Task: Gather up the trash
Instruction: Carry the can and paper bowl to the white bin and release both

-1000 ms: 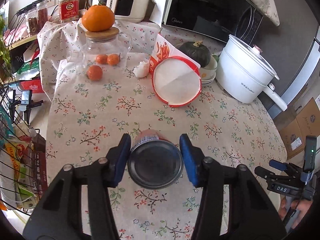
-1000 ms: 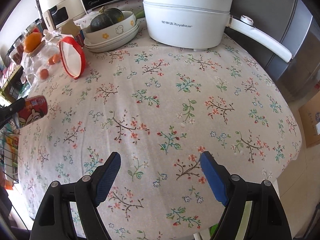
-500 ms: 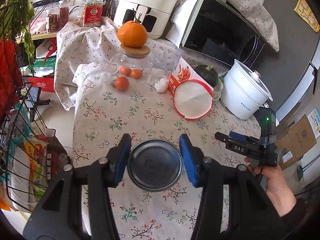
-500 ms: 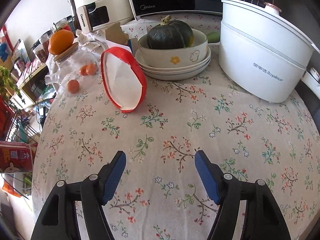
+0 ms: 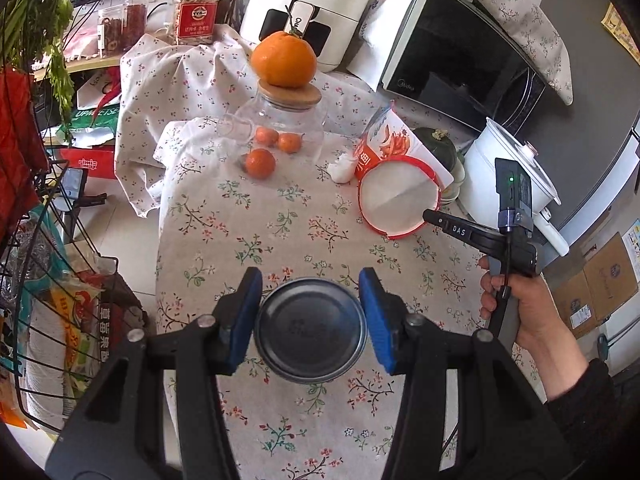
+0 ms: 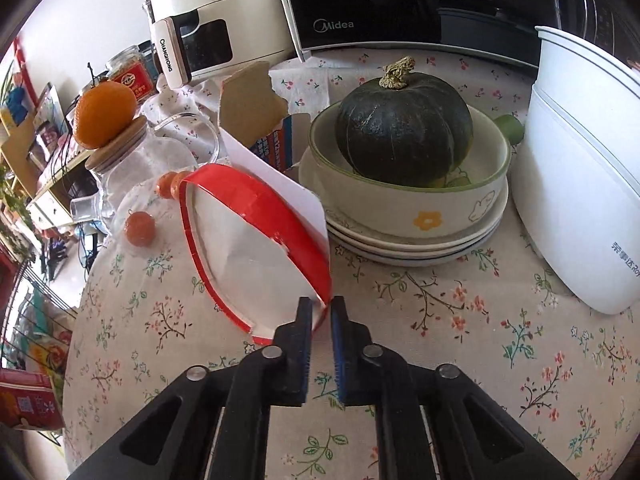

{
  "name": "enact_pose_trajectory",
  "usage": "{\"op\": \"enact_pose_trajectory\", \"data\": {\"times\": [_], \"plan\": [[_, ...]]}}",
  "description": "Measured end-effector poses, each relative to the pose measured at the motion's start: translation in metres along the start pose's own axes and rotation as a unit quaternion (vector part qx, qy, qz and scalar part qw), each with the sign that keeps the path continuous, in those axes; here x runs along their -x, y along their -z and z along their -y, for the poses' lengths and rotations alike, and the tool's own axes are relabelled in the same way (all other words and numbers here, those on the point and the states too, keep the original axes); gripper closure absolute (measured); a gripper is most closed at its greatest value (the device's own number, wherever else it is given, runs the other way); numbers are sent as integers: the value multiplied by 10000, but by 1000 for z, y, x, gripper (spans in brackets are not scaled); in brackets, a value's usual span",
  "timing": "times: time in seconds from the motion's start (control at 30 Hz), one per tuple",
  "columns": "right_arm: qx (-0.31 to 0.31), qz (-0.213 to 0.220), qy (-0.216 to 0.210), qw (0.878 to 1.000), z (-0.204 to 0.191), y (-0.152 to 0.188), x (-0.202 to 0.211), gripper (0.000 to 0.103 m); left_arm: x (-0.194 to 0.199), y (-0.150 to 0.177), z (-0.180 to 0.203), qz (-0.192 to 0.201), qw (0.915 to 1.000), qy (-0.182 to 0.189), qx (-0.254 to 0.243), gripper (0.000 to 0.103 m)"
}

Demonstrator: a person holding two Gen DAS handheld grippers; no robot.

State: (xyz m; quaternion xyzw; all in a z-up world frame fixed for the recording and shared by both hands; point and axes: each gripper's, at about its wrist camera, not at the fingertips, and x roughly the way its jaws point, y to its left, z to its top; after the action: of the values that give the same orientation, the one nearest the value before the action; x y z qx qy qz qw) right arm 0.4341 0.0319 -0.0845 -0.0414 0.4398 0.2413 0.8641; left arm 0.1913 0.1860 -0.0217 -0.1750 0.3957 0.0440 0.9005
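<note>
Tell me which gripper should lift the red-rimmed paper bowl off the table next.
Right. The right gripper has just been closing and is shut on the rim of the paper bowl, which lies tipped on the table. The left gripper is already holding a can.

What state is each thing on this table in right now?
Can: gripped in the left tool.
Paper tub: tipped on its side, rim pinched by the right tool, which just closed.
Glass jar: lidded, orange on top.
Squash: sitting in a bowl.

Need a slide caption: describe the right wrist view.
Right gripper shut on the red-rimmed paper bucket's rim, beside a bowl holding a green squash.
</note>
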Motion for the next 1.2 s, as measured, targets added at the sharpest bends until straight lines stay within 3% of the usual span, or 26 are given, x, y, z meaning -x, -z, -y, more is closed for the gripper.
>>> {"op": "enact_pose_trajectory", "data": {"times": [0.33,0.73,0.97,1.2], "plan": [[219,-73,125,9997,-8,34,66,99,9,8,7,-57,9997,241,-13,51],[164,-135,787,9967,14,107,176,99,35,34,56,-11,9957,614,-698,51],[-150,-154,1159,9930,43,148,233,99,48,53,93,-32,9896,956,-1076,51],[-768,-288,1232,9890,76,195,275,99,50,74,136,-224,9802,1337,-1444,51]]}}
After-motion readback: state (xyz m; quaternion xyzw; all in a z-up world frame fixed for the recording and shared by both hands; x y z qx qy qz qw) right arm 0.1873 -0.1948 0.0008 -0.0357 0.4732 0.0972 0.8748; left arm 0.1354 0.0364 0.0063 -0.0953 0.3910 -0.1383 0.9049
